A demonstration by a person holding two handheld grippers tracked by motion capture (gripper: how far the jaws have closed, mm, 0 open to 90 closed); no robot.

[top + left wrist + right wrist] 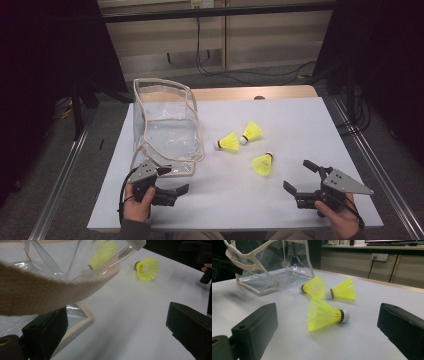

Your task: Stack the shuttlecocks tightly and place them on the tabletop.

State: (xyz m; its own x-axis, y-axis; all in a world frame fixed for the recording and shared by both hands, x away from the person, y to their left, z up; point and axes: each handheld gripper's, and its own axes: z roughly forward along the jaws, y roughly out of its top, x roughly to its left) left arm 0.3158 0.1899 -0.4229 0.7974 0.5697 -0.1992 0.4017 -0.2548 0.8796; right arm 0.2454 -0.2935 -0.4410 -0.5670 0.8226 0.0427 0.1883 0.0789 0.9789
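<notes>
Three yellow shuttlecocks lie on the white worktop [300, 130], right of the frame's centre in the high view. Each is a flared cone of fine ribbed plastic with a rounded white cap ringed by a dark band. The nearest shuttlecock [325, 314] lies on its side at the centre of the right gripper view, cap to the right, framed between the two black jaws but touching neither. The other two [314, 287] [344, 289] lie behind it, close together, their caps nearly meeting.

The right tongs [301, 176] stand wide open at the lower right of the high view, holding nothing. The left tongs [172, 180] at the lower left are also wide, one jaw close under the woven beige strap [50, 290] of the bag.

The clear bag [167, 125] stands upright in the left half of the high view, glossy soft plastic edged in beige webbing, its mouth gaping. Its lower rim lies just beside the left tongs.

Bare worktop stretches between the two tongs and right of the shuttlecocks. The near edge runs just below both hands; the far edge shows a wooden strip.
</notes>
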